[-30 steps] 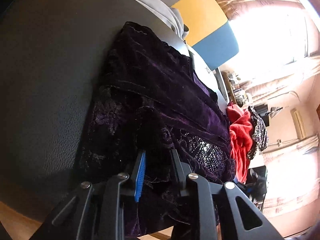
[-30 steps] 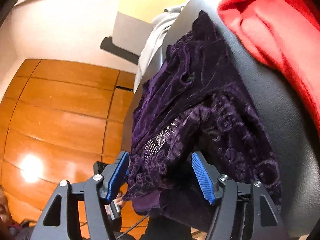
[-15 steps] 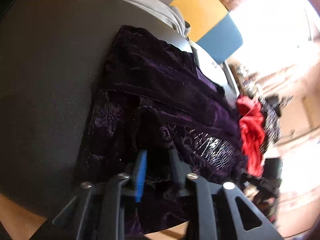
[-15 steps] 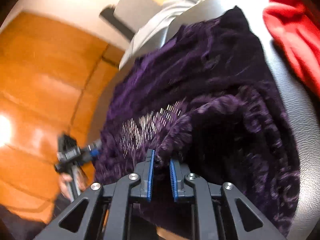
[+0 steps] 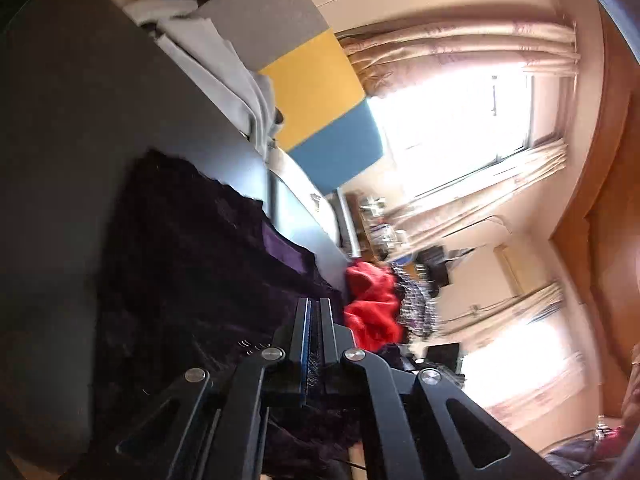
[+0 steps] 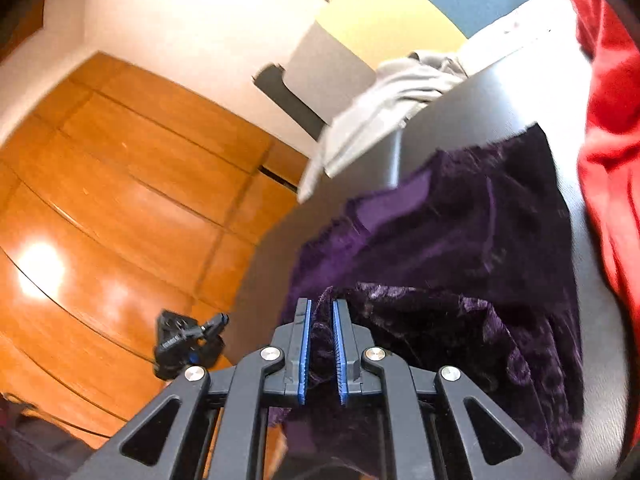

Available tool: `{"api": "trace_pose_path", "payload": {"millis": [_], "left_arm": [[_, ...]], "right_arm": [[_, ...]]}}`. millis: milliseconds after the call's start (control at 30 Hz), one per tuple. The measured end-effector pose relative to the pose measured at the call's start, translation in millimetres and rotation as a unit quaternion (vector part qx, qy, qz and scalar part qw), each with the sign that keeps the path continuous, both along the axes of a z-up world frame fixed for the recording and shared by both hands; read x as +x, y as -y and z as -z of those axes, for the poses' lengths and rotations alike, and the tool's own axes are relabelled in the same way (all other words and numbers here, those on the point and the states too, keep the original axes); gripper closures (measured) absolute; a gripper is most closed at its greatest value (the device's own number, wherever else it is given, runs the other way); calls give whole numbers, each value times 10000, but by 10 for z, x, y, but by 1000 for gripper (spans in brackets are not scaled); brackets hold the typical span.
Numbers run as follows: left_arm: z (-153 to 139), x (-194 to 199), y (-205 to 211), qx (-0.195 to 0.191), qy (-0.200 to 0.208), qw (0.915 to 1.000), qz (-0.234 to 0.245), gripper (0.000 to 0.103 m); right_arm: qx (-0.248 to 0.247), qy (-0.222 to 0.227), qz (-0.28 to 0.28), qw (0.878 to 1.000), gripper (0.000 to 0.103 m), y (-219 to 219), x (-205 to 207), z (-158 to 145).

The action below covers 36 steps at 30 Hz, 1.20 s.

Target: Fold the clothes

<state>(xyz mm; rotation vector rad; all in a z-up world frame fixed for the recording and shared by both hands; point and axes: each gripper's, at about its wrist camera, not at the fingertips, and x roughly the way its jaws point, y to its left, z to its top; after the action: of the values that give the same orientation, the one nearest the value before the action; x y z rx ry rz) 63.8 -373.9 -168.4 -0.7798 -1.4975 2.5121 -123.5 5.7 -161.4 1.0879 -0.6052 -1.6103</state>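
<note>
A dark purple velvet garment (image 5: 192,264) lies on a dark grey padded surface (image 5: 60,160); it also shows in the right wrist view (image 6: 460,248). My left gripper (image 5: 315,308) is shut on the garment's near edge, with fabric pinched between the pads. My right gripper (image 6: 321,312) is shut on another part of the near edge, a fold of velvet between its blue pads. Both hold the edge lifted above the surface.
A red garment (image 5: 372,312) lies past the purple one, also in the right wrist view (image 6: 608,140). A grey folded cloth (image 5: 216,64) sits at the surface's far edge. A patterned cloth (image 5: 416,304) lies beyond. The wooden floor (image 6: 100,220) lies below; the other gripper (image 6: 184,340) shows there.
Both grippers closed on the purple garment's near edge and have lifted it. The garment now looks stretched out and the views have tilted upward.
</note>
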Motion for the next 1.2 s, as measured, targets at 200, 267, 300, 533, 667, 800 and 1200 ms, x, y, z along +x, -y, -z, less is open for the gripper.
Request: {"api": "trace_pose_path", "payload": {"millis": [200,267,300,533,667,800,1200], "left_arm": [[164,123,42,-543,981,9937,-35,82],[244,165,2,-550,1124,9921,7,70],[285,156,-26,-551,1195,9913,40,67],[501,-194,-307,-839,1679,9801,647,52],[569,-389,-517,-1272,2157,9625,1044,67],[549,-360,-501,-1394,2290,9580,1022,91],[661,-351,-535,-936,2210,9685,665,94]], "right_arm": [[412,152,63,9990,92,22,-107,238],[428,330,72,9985,92,-18,-117,373],[473,387,58,9981,89,-41,-116,434],[692,736,-94,9948,79,-53,-51,621],[819,562,46,9950,42,-116,-27,514],[1603,-773,-91,9840,29,61,112,232],[3641,-2947,-825,8797,90,906,414,518]]}}
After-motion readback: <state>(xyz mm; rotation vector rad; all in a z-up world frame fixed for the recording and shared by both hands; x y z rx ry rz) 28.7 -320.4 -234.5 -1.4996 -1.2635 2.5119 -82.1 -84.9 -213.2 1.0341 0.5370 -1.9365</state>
